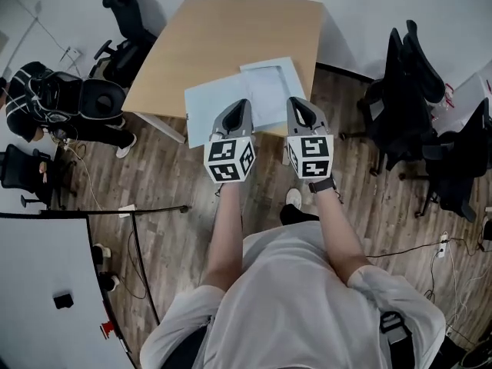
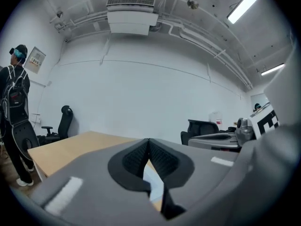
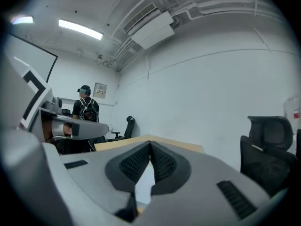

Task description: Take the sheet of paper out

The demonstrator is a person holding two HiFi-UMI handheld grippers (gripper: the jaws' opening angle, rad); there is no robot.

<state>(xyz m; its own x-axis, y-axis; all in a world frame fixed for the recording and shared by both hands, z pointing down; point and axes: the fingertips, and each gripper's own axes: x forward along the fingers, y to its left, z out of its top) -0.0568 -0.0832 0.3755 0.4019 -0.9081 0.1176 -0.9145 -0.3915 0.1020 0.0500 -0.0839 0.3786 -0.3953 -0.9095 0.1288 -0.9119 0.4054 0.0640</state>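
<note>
Grippers side by side at the near edge of the table (image 1: 231, 29), both pointing away from me and nearly level.

Left gripper (image 1: 240, 103): clenched. In its own view the ribbed pads (image 2: 141, 157) meet at the tip and grip nothing; pale paper on the tabletop shows through the slot below them.

Right gripper (image 1: 297, 101): also clenched, pads (image 3: 162, 161) together at the tip and nothing between them, with the same pale patch showing underneath.

Paper lies flat on the table's near edge as two overlapping pale rectangles. A larger bluish sheet (image 1: 201, 110) sits on the left, and a whiter bordered sheet (image 1: 269, 79) overlaps its far right corner. I cannot tell which is a sleeve and which the loose sheet. From the head view, the left tip sits over the bluish sheet and the right tip over the bordered sheet's near right corner. Contact with either is not discernible.

Surroundings: office chairs (image 1: 411, 91) on the right of the table, and a person with a backpack (image 1: 46, 102) off to the left.
</note>
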